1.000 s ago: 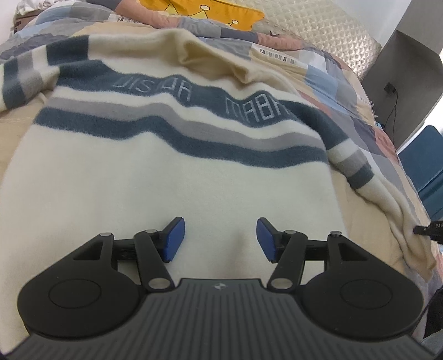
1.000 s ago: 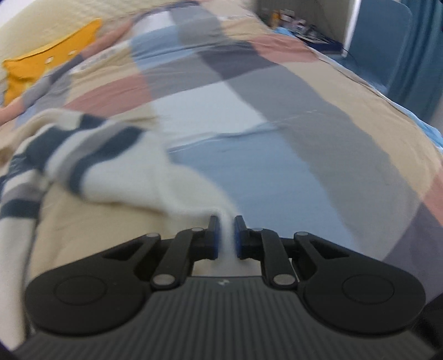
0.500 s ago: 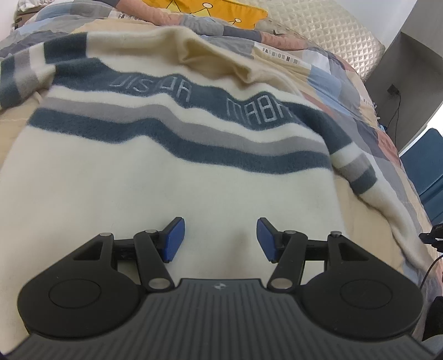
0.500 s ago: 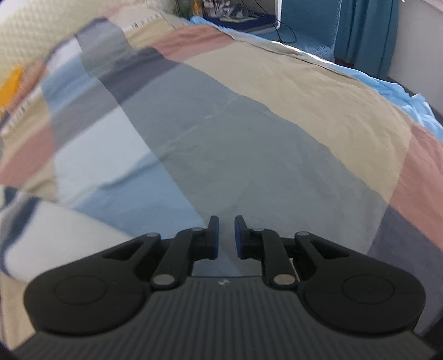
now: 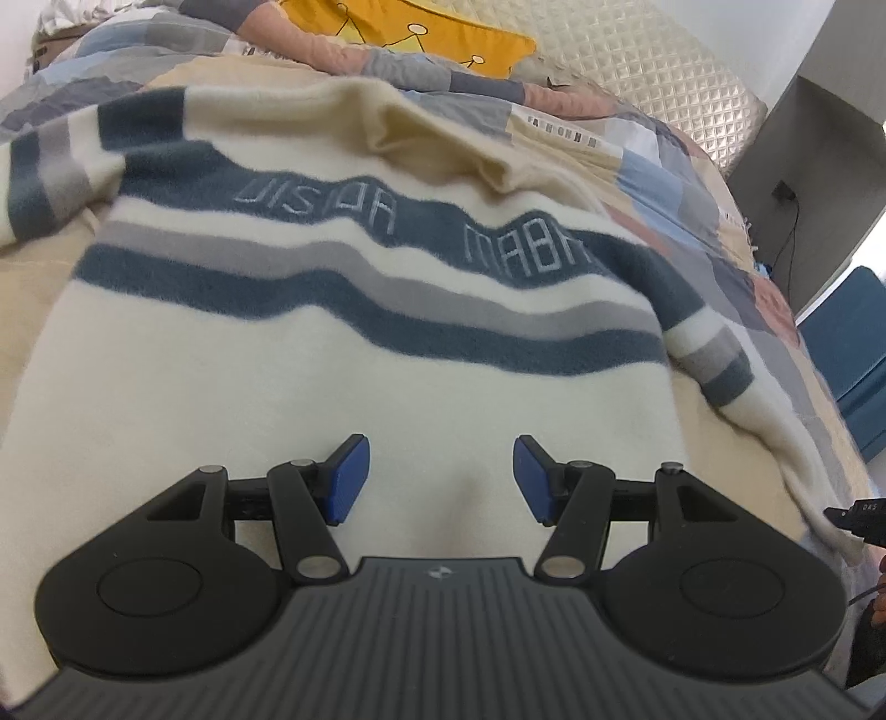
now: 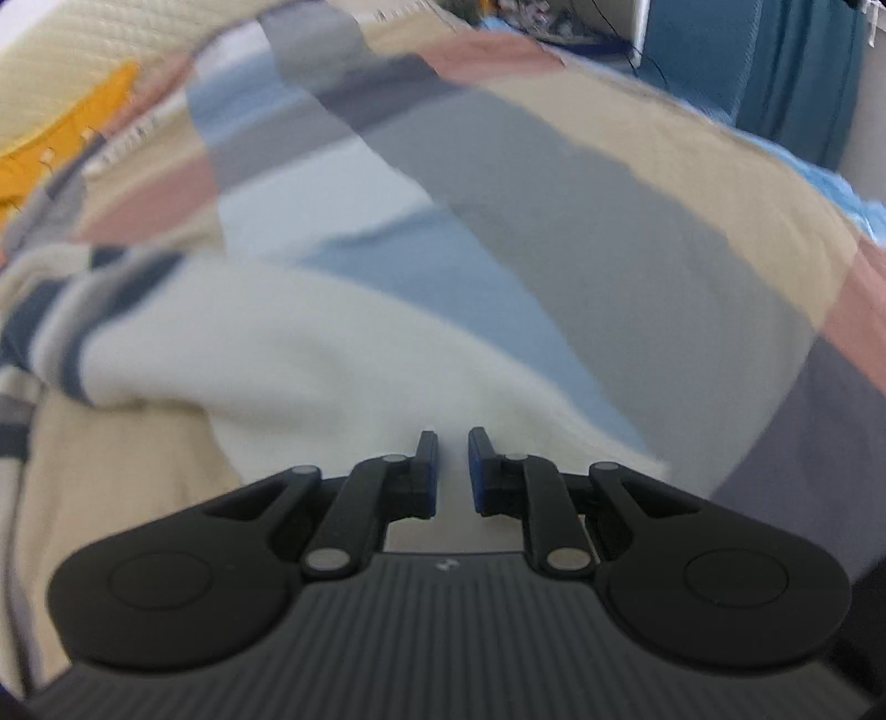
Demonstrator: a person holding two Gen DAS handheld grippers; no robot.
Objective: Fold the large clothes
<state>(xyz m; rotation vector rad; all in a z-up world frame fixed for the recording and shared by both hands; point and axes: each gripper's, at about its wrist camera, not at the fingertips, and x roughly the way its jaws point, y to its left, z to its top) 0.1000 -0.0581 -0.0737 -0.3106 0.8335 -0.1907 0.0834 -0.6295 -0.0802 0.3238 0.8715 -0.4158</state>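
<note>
A cream sweater (image 5: 332,376) with dark blue and grey stripes and stitched lettering lies spread flat on the bed. My left gripper (image 5: 440,476) hovers over its plain lower body, open, with nothing between the blue pads. The sweater's right sleeve (image 5: 714,354) trails down toward the bed's right side. In the right wrist view, blurred by motion, that sleeve (image 6: 277,354) runs from the striped upper arm at the left to its cream end under my right gripper (image 6: 452,443). The right jaws stand shut to a narrow slit, and I see no cloth pinched between them.
A patchwork quilt (image 6: 554,194) in blue, grey, tan and pink covers the bed. A yellow pillow (image 5: 421,33) and a quilted cream headboard (image 5: 637,66) lie beyond the sweater. A grey cabinet (image 5: 819,166) and blue curtain (image 6: 803,72) stand off the bed's right side.
The right wrist view swung away from the sleeve onto bare quilt, then came back down over the sleeve's cream end. The left gripper stayed over the sweater's body. Neither pair of jaws changed.
</note>
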